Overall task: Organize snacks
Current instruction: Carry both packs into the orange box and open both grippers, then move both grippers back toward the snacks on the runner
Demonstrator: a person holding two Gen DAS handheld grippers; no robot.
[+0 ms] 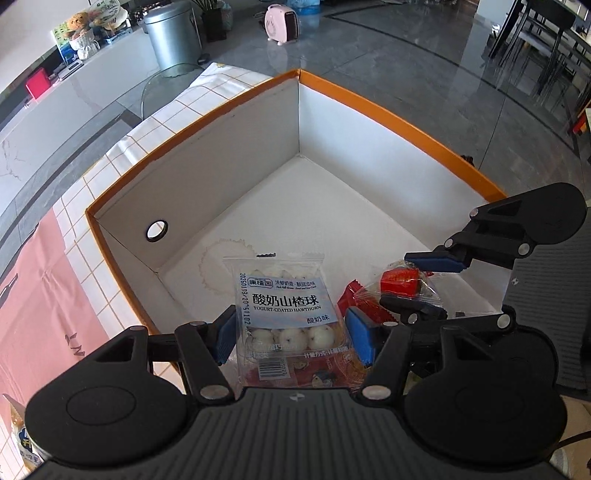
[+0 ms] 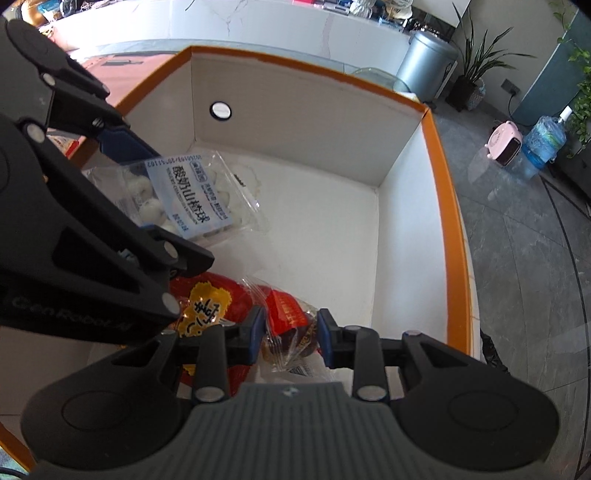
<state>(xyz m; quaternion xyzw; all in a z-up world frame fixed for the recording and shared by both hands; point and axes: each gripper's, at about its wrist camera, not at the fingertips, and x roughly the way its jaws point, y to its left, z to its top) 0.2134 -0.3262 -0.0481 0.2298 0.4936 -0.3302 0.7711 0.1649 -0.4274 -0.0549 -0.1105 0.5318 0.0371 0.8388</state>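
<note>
A white box with an orange rim [image 1: 229, 110] stands on the table; it also shows in the right wrist view [image 2: 448, 206]. My left gripper [image 1: 291, 332] is shut on a clear bag of yogurt-coated hawthorn balls [image 1: 286, 306] and holds it over the box's near corner; the bag also shows in the right wrist view [image 2: 192, 199]. My right gripper [image 2: 290, 336] is shut on a clear pack with a red label [image 2: 286, 314], low inside the box. That pack shows in the left wrist view [image 1: 400, 282]. A red snack bag with a yellow patch [image 2: 210, 306] lies beside it.
The table carries a white checked cloth [image 1: 122, 155] and a pink sheet [image 1: 33, 314]. Beyond the table are a grey bin [image 1: 173, 35], a pink heater [image 1: 282, 22], a potted plant [image 2: 474, 70] and a water bottle [image 2: 543, 142] on the grey floor.
</note>
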